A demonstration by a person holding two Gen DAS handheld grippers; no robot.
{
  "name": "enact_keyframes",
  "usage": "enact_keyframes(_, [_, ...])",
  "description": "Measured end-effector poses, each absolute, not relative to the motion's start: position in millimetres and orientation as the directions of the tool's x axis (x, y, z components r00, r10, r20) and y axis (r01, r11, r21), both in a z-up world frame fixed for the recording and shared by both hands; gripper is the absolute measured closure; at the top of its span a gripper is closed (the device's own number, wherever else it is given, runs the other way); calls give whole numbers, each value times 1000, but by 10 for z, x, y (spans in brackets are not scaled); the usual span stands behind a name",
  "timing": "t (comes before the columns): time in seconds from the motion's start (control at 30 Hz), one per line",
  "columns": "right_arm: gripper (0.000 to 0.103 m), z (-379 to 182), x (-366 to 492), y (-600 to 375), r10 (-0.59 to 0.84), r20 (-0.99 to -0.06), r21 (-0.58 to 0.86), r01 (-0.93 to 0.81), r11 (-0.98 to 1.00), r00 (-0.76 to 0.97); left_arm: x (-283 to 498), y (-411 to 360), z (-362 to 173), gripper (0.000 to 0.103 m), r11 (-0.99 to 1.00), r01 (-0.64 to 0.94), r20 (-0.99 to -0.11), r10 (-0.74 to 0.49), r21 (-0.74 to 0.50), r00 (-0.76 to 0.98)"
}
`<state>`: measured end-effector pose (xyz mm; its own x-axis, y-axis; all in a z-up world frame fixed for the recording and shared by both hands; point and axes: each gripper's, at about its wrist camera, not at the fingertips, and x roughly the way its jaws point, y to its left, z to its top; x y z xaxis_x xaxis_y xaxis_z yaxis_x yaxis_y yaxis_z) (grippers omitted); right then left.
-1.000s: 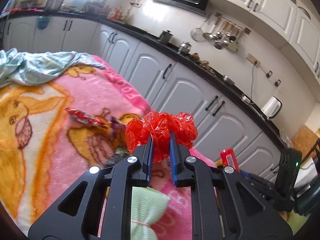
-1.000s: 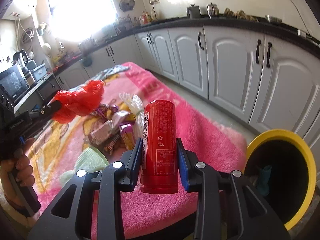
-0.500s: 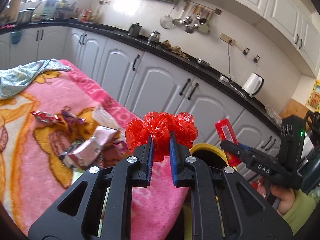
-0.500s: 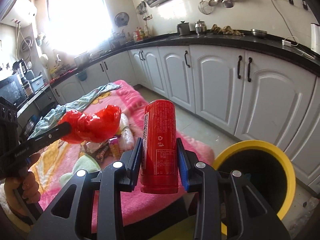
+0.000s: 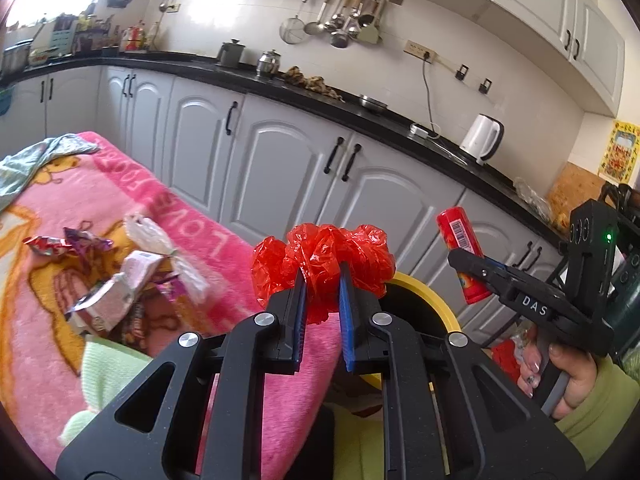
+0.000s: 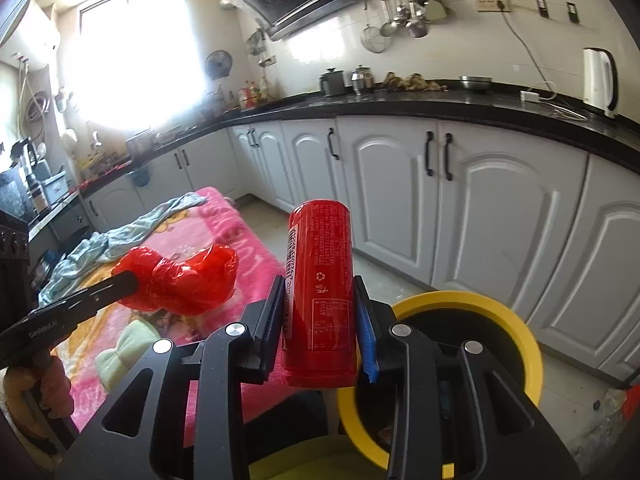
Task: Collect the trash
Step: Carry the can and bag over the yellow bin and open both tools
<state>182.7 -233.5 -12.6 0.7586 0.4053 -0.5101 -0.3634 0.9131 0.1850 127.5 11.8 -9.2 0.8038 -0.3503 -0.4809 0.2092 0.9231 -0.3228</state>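
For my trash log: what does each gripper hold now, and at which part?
Left gripper pinches a crumpled red plastic bag at its lower middle. Right gripper clamps an upright red can around its lower body.

White letters "DAS" stand on the side of the right gripper [image 5: 466,258], right of the left gripper's fingers. A barcode and a recycling mark show on the red can [image 6: 320,296] between the right gripper's fingers; its small print is unreadable. "LOVE" runs along the pink blanket [image 5: 192,216] to their left.

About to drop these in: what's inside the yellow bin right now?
The yellow bin shows a dark interior; no item can be made out. The right gripper and its red can cover the bin's left side, and its bottom is in shadow.
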Motion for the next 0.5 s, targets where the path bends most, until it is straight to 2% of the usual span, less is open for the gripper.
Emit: enact_keyframes(0.5, [72,-286,1813,-2982,310,-521,212,-231,950,796,1507,-558,-265,94,902,304,-524,-426,-305,738])
